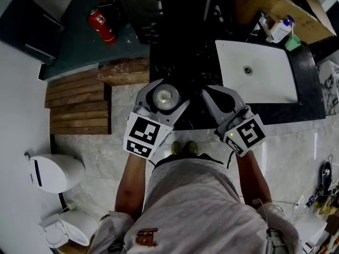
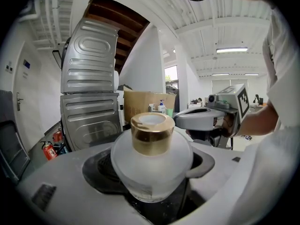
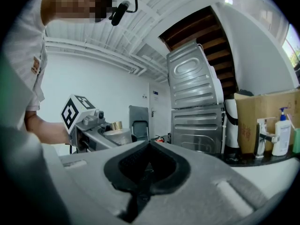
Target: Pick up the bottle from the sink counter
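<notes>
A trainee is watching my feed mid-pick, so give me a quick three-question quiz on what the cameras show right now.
1. True or false: the right tongs hold the bottle.
2. Pick one: the bottle's cap is A) gold, B) blue, C) red.
3. Fill in: in the head view, a white ___ is set into the black counter, to the right of both tongs.

Key
1. False. The left tongs grip the bottle; the right tongs are closed with nothing in them.
2. A.
3. basin.
</notes>
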A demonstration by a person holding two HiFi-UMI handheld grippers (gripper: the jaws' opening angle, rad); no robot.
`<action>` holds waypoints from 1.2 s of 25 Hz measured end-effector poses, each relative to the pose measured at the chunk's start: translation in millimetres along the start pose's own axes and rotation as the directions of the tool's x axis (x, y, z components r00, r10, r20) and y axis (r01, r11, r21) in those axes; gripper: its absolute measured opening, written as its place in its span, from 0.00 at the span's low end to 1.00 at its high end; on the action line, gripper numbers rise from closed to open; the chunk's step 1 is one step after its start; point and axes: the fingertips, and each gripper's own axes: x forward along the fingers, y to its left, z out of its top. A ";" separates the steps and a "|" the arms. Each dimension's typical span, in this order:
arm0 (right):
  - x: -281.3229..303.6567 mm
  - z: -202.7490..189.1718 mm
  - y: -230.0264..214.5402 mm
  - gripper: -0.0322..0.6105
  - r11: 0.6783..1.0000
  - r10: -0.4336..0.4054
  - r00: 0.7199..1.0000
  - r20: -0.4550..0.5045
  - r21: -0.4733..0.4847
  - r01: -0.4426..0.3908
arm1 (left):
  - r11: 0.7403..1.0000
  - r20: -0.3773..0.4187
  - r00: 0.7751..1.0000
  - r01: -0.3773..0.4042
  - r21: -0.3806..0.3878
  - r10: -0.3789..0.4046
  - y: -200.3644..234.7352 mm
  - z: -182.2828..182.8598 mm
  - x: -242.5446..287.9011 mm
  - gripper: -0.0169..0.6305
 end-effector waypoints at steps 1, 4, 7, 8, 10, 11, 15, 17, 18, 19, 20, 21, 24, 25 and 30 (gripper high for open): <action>-0.8 0.6 0.7 0.05 1.000 -0.001 1.000 0.002 -0.002 0.001 | 1.000 0.001 1.000 -0.001 0.000 0.001 -0.7 0.3 -1.3 0.54; -2.5 2.6 2.3 0.05 1.000 -0.007 1.000 0.007 -0.008 0.007 | 1.000 0.006 1.000 -0.001 0.000 0.001 -2.6 1.4 -4.5 0.54; -4.1 5.2 4.1 0.05 1.000 -0.010 1.000 0.014 -0.015 0.010 | 1.000 0.010 1.000 -0.001 0.002 0.001 -4.4 2.6 -7.0 0.54; -4.6 5.9 4.6 0.05 1.000 -0.010 1.000 0.016 -0.017 0.010 | 1.000 0.011 1.000 -0.001 0.003 0.001 -4.9 2.9 -7.5 0.54; -5.5 6.3 5.4 0.05 1.000 -0.012 1.000 0.015 -0.021 0.012 | 1.000 0.013 1.000 -0.001 0.004 0.001 -5.6 3.3 -8.3 0.54; -5.9 6.3 5.9 0.05 1.000 -0.013 1.000 0.013 -0.023 0.013 | 1.000 0.014 1.000 -0.001 0.005 0.001 -5.9 3.6 -8.8 0.54; -7.0 6.6 7.4 0.05 0.999 -0.016 1.000 0.013 -0.028 0.017 | 1.000 0.016 1.000 0.001 0.005 -0.001 -6.9 3.5 -10.5 0.54; -7.3 6.5 7.3 0.05 0.999 -0.019 1.000 0.013 -0.030 0.019 | 1.000 0.015 1.000 0.002 0.004 -0.002 -7.2 2.6 -10.2 0.54; -7.4 6.3 7.1 0.05 0.999 -0.020 1.000 0.012 -0.031 0.020 | 1.000 0.015 1.000 0.003 0.003 -0.003 -7.3 2.2 -10.0 0.54; -7.7 6.1 6.9 0.05 0.999 -0.022 1.000 0.010 -0.033 0.022 | 1.000 0.014 1.000 0.003 0.002 -0.003 -7.6 2.0 -9.9 0.54; -7.9 5.8 6.8 0.05 0.999 -0.023 1.000 0.008 -0.035 0.023 | 1.000 0.015 1.000 0.004 0.002 -0.004 -7.8 1.9 -9.8 0.54; -8.1 5.8 6.8 0.05 0.999 -0.024 1.000 0.005 -0.039 0.024 | 1.000 0.015 1.000 0.004 0.001 -0.004 -7.9 2.1 -10.0 0.54; -8.1 6.3 8.1 0.05 0.998 -0.026 1.000 0.001 -0.055 0.026 | 1.000 0.018 1.000 0.003 0.001 -0.003 -7.6 2.8 -11.4 0.54; -8.0 6.8 8.5 0.05 0.998 -0.025 1.000 0.002 -0.057 0.025 | 1.000 0.019 1.000 0.001 0.001 -0.001 -7.4 3.1 -11.9 0.54; -6.9 9.2 9.1 0.05 0.998 -0.022 1.000 0.006 -0.055 0.022 | 1.000 0.022 1.000 -0.004 -0.001 0.004 -6.1 4.2 -13.8 0.54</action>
